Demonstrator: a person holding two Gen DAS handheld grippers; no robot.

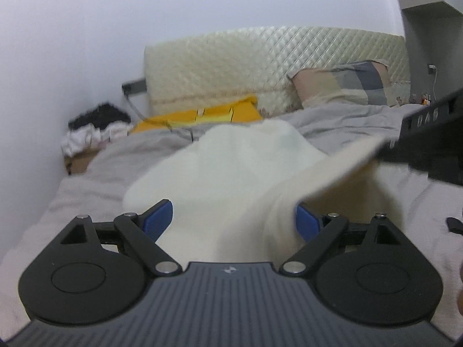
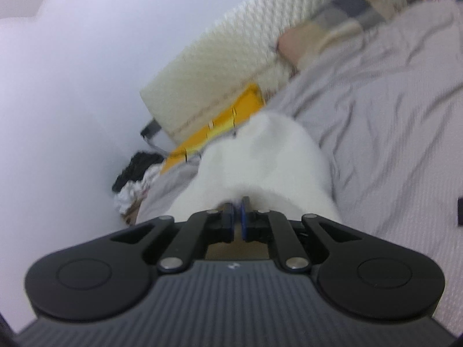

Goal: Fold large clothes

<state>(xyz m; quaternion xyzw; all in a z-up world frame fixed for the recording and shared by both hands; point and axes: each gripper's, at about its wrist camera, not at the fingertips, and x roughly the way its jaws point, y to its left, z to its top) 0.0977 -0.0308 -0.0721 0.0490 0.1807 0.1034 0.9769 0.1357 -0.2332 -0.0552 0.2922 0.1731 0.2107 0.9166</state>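
A: Cloth first. In the left wrist view the white garment [image 1: 231,173] is bunched on the grey bedsheet [image 1: 361,121], and its near end runs between the blue pads [image 1: 157,219] of the left gripper [image 1: 233,219].

B: Clamped?

A: No, the jaws stand wide and the pads are not pressing it. One flap stretches right to the right gripper [image 1: 428,147].

B: And the right wrist view?

A: There the right gripper [image 2: 237,221] is pinched tight on the garment's [image 2: 260,162] edge. Quilted headboard [image 2: 231,43] and a yellow item [image 2: 222,121] lie beyond.
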